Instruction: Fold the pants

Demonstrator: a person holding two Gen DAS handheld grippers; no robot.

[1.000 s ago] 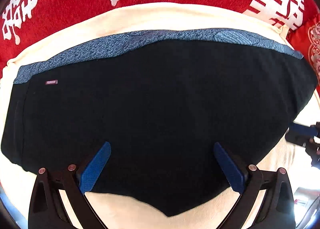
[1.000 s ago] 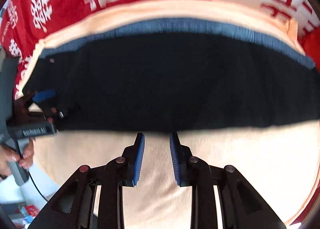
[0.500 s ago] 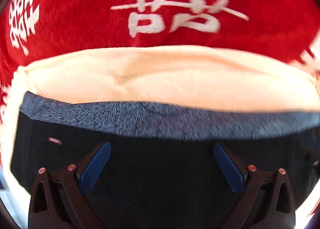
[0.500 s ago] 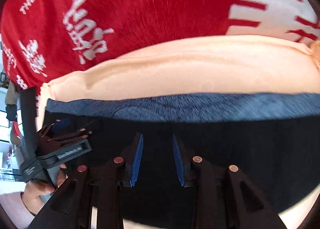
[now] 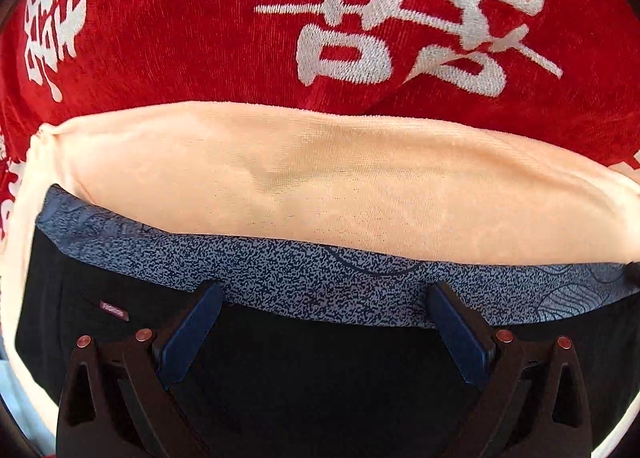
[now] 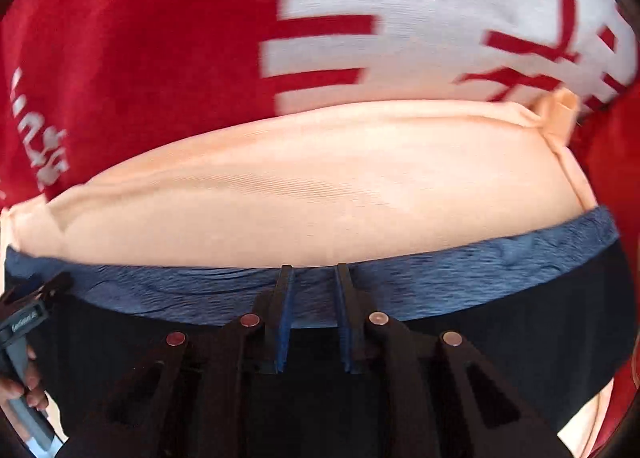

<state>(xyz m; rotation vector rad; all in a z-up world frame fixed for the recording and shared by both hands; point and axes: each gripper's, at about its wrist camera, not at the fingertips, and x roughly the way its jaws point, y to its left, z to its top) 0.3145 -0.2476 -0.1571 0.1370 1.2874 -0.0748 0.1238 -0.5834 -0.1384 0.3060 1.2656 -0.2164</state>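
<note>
Pants (image 5: 320, 370): black, lying flat on a peach towel (image 5: 320, 194) over a red cloth (image 5: 160, 38) with white characters. Speckled blue waistband (image 5: 320, 278) running from 9 to 3 o'clock across both views, peach strip beyond it toward 12.

Changed over the last second: whole dark panel with its near hem filled both views then; now only the waistband zone, with far more towel and red cloth showing at 12. Both tools shifted from the near edge across the garment to its far edge.

Left tool (image 5: 324, 298): spread wide, blue pads at 8 and 4 o'clock of the view centre, tips right at the waistband's lower border, nothing pinched between them. Seen again in the right view as the left tool (image 6: 36, 290) at 9 o'clock, held by a hand (image 6: 24, 386), tip over the band's end.

Right tool (image 6: 314, 278): narrow gap, jaws closing, tips over the middle of the band. Blue band visible in the gap; whether cloth is already gathered between the pads, cannot tell through the blur.

Meaning for the task, as a judgement: lining up to grab the waistband at two spots, likely to carry it back toward 6 and halve the pants. Fold itself not yet begun; fabric lying flat, uncreased.
</note>
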